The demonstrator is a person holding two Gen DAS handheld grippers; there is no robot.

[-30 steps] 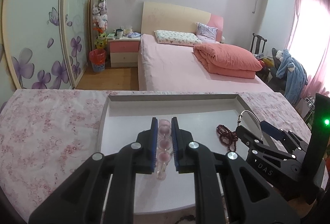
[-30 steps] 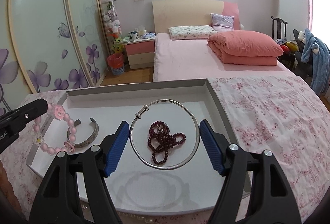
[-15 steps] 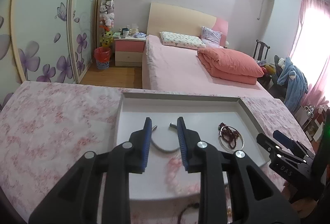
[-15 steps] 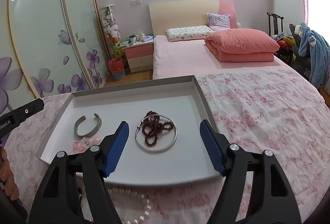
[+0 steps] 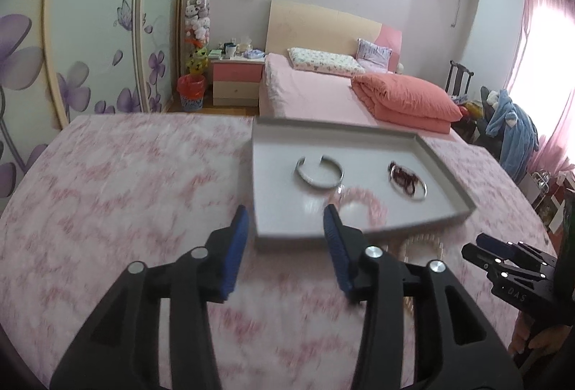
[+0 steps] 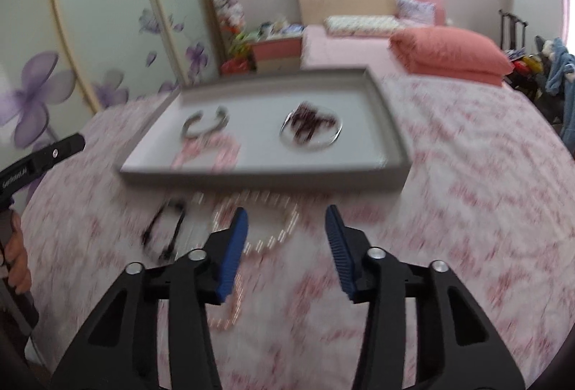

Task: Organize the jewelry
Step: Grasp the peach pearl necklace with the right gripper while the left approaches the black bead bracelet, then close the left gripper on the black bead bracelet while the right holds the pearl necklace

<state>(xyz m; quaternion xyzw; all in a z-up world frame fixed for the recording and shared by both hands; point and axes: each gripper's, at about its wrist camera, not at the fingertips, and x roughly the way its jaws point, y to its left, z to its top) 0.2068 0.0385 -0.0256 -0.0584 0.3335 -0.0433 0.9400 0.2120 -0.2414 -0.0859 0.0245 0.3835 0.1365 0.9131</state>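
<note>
Task looked partly done. The grey tray [image 6: 388, 124] sat on the pink floral cloth [image 5: 125, 196] and already held four pieces: an open silver cuff [image 5: 319, 171] at its left, a pink bead bracelet [image 5: 361, 205] just in front of the cuff near the front wall, and a thin silver bangle [image 6: 311, 131] toward the right with dark red beads [image 6: 309, 123] piled inside its ring. Left outside the tray, on the cloth just in front of its near wall: a pearl strand [image 6: 257, 228] laid in a loose loop, and a dark thin cord piece [image 6: 166, 228] beside it to the left, too blurred to tell what kind. So two items at least still had to go in. The left gripper [image 5: 285, 248] hung over the cloth at the tray's front left corner, jaws partway apart and just been opening, nothing between them; the pink bracelet lay free in the tray beyond the tips. The right gripper [image 6: 287, 246] hovered over the pearl strand, jaws partway apart and just been narrowing, pads not pressing anything; part of the strand showed between the tips, not gripped as far as I could tell. Pearls read small, pale, glossy, motion-smeared. Cuff rigid with its gap facing away. Bangle a thin wire hoop. Red beads in a tangled heap. Likely next pick was the pearls, judging from the right gripper's position.
</note>
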